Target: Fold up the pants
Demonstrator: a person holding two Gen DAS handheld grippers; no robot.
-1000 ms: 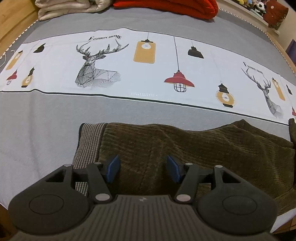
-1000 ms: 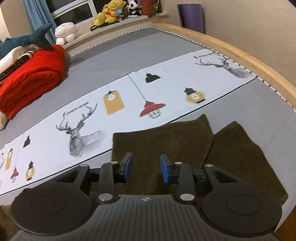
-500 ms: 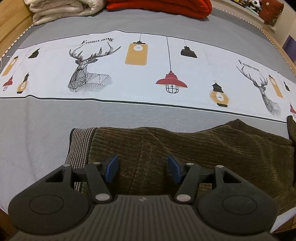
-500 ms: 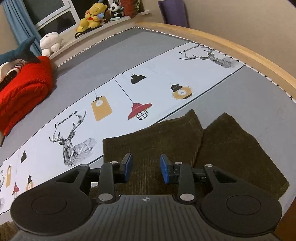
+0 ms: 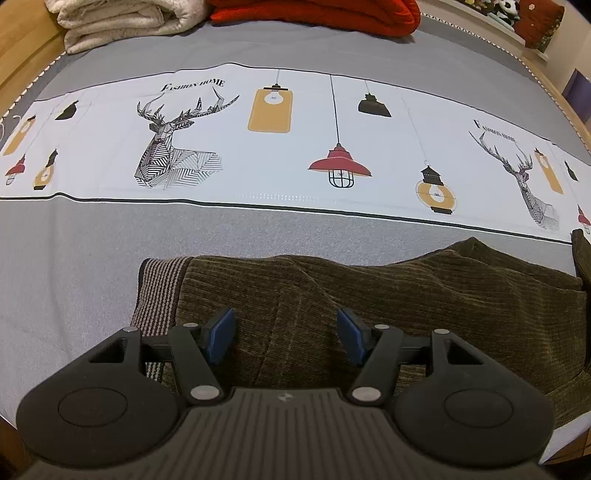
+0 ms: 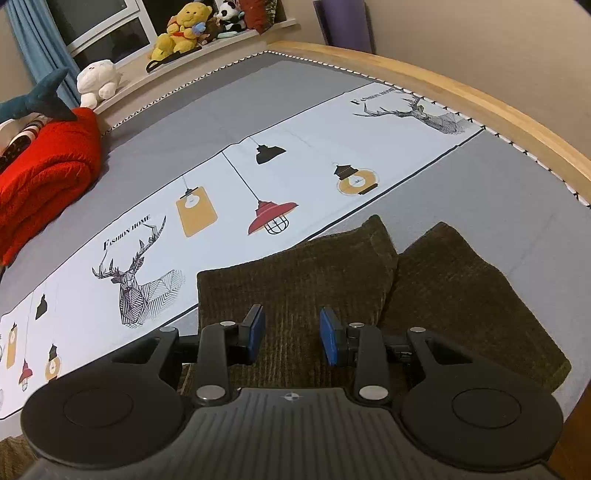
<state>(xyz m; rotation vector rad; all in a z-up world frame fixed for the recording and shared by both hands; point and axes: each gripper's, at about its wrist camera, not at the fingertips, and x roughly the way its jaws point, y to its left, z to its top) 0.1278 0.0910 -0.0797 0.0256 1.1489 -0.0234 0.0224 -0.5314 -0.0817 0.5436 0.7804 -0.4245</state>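
— Where are the pants point(image 5: 388, 306) lying right now?

— They're lying flat on the grey bedspread point(image 5: 74, 258), close to the near edge of the bed, just short of the white printed band point(image 5: 229, 147) with the deer and lamps. The far hem of one leg is reaching right up to that band's black border.

— And the grippers?

— Both are hanging over the brown corduroy. The left gripper point(image 5: 286, 332) is pointing down over the waist end, where the striped waistband point(image 5: 159, 291) is showing at the left. Its blue pads point(image 5: 221, 334) are standing wide apart, and nothing is sitting between them but the cloth below.

— Is the right one gripping anything?

— No. The right gripper point(image 6: 291, 334) is hovering over the leg end, with its pads point(image 6: 256, 332) parted by a narrower gap, and I'm seeing the ribbed fabric through that gap, not pinched. The two legs point(image 6: 461, 288) are lying side by side there, with a dark seam between them.

— Anything else on the bed?

— A red blanket point(image 6: 44, 173) is sitting folded at the far end, a cream one point(image 5: 122, 18) beside it, and some stuffed toys point(image 6: 181, 26) are lining the window ledge.
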